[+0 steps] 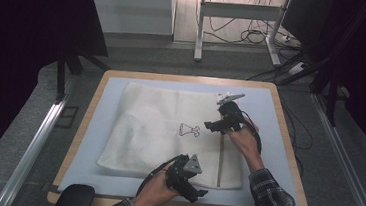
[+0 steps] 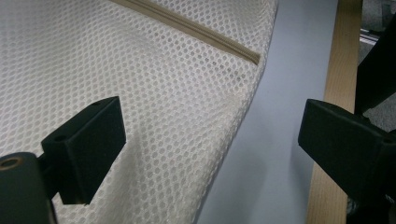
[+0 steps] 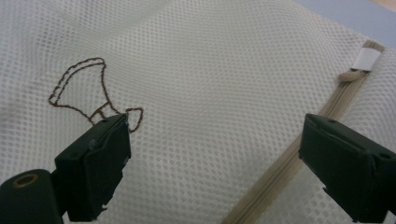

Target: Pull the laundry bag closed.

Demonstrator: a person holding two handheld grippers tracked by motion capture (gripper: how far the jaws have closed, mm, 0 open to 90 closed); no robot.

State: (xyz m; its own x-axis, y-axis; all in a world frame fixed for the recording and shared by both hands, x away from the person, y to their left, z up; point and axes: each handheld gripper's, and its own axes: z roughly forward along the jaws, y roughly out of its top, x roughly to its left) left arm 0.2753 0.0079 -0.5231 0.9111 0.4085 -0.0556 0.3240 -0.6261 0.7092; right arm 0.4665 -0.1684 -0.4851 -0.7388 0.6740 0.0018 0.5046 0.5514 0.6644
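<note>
**Two open claws over a mesh bag**

Two claws work above a white mesh laundry bag (image 1: 168,132) with a beige zipper strip, which lies flat on the pale blue mat of the wood-edged counter (image 1: 86,124). From the high view, the left claw (image 1: 198,192) hovers at the bag's near edge, close to the zipper's (image 1: 220,159) near end, while the right claw (image 1: 209,125) sits over the middle of the bag, just beside a small brown stitched emblem (image 1: 189,130).

Seen from the left gripper view, the left claw (image 2: 212,140) stands wide, nothing between its jaws; the bag's rounded corner (image 2: 247,93) and the zipper end lie below it, blue mat beyond.

Looking along the right gripper view, the right claw (image 3: 215,158) is also spread wide and empty, straddling plain mesh between the emblem (image 3: 88,93) and the zipper (image 3: 303,140), whose white-tabbed end (image 3: 366,58) lies farther off.

Judging by this, the work in hand is likely gripping the bag anew, perhaps to fold or open it. To do that well, each claw should come down squarely so both pads pinch the mesh, the left taking the corner rather than sliding onto the mat.
</note>
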